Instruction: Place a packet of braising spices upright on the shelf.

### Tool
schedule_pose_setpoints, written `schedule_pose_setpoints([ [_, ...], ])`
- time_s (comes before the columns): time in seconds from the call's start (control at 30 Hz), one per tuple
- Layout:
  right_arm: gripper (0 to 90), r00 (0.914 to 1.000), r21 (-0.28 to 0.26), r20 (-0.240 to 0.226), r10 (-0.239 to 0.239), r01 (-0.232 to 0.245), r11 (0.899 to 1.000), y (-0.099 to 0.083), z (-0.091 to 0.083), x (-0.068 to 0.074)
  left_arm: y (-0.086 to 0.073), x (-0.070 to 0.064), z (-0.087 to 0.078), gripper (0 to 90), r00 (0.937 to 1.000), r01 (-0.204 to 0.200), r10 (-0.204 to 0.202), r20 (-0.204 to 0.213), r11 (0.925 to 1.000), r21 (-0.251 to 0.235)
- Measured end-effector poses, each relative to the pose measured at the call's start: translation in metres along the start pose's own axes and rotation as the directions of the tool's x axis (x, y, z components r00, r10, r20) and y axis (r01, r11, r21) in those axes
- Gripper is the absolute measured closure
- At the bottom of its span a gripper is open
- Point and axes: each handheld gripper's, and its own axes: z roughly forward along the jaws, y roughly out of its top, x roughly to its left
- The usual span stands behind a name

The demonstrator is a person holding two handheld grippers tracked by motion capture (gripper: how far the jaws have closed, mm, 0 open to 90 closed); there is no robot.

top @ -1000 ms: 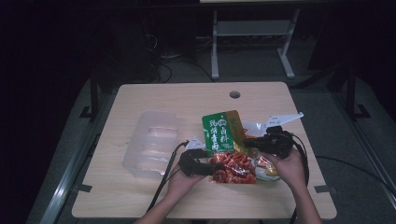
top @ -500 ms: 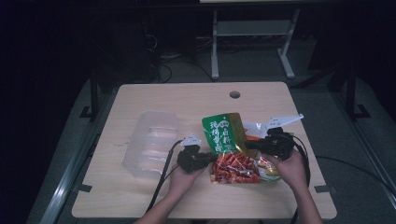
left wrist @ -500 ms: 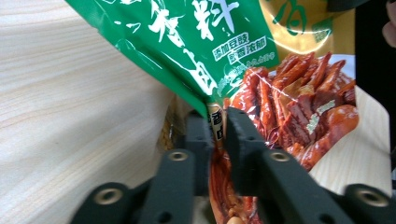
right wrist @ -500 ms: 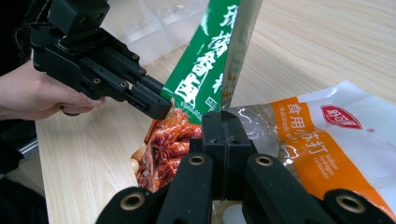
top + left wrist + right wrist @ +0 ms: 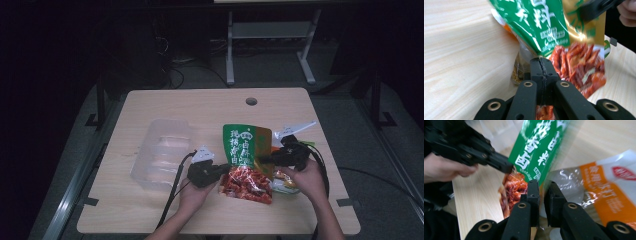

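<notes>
Snack packet [image 5: 247, 160] pinched by closed left gripper [image 5: 226, 169] at 9 o'clock; right gripper [image 5: 260, 161] clamped at 3 o'clock.

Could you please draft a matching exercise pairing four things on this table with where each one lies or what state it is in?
Things:
1. green-and-red foil snack bag
2. clear plastic tray
3. orange-and-white clear packet
4. round hole in the wooden tabletop

Places or states:
A. empty, at the table's left
B. near the far edge
C. pinched from both sides by the grippers
D. lying partly under the snack bag

Pairs: 1-C, 2-A, 3-D, 4-B
</notes>
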Motion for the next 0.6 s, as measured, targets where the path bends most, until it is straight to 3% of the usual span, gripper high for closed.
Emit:
schedule_pose_setpoints([
  [0.27, 83.9, 0.9992, 0.026, -0.039, 0.01, -0.009, 1.0, 0.005, 0.019, -0.004, -0.002, 0.0, -0.002, 90.0, 0.9997, -0.023, 0.023, -0.004, 0.9997, 0.004],
  [0.4, 88.9, 0.9996, 0.051, -0.026, 0.009, -0.008, 0.999, 0.006, 0.024, -0.003, -0.004, 0.002, -0.002, 90.0, 0.9999, -0.013, 0.013, 0.003, 0.9998, 0.015],
  [0.5, 89.6, 0.999, 0.036, -0.043, 0.013, -0.011, 0.999, 0.005, 0.022, -0.003, -0.003, 0.0, -0.007, 89.0, 0.9995, -0.03, 0.03, -0.003, 0.9994, 0.016],
  [0.6, 89.7, 0.9978, 0.008, -0.065, 0.006, -0.006, 1.0, 0.006, 0.017, 0.001, -0.002, -0.002, -0.013, 82.2, 0.9992, -0.041, 0.041, -0.002, 0.9991, 0.012],
])
